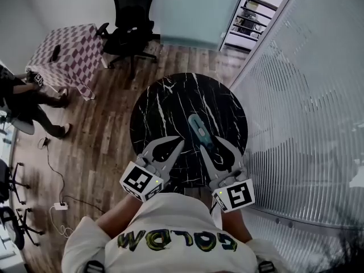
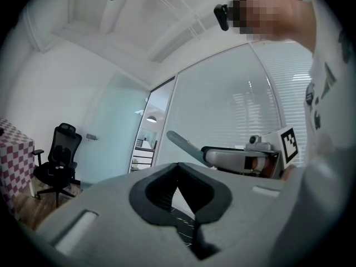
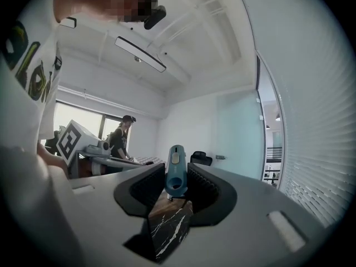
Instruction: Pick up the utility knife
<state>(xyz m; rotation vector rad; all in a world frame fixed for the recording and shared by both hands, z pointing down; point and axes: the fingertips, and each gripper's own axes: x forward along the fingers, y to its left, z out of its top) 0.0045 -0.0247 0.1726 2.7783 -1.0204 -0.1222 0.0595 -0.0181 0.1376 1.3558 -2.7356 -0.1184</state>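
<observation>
The teal utility knife [image 1: 198, 127] sticks forward out of my right gripper [image 1: 210, 144], whose jaws are shut on its handle end, above the round black marble table [image 1: 165, 104]. In the right gripper view the knife [image 3: 176, 170] stands upright between the dark pads [image 3: 146, 189], clear of the tabletop below. My left gripper [image 1: 181, 143] hovers beside it to the left with its tips together and nothing between them. The left gripper view shows its own jaws [image 2: 178, 167] empty and the knife [image 2: 179, 143] in the right gripper off to the right.
A black office chair [image 1: 132, 21] stands beyond the table. A checkered table [image 1: 65, 53] and a seated person [image 1: 28, 104] are at the left. A glass wall with blinds [image 1: 307, 112] runs along the right. A cable and power strip [image 1: 59, 205] lie on the wooden floor.
</observation>
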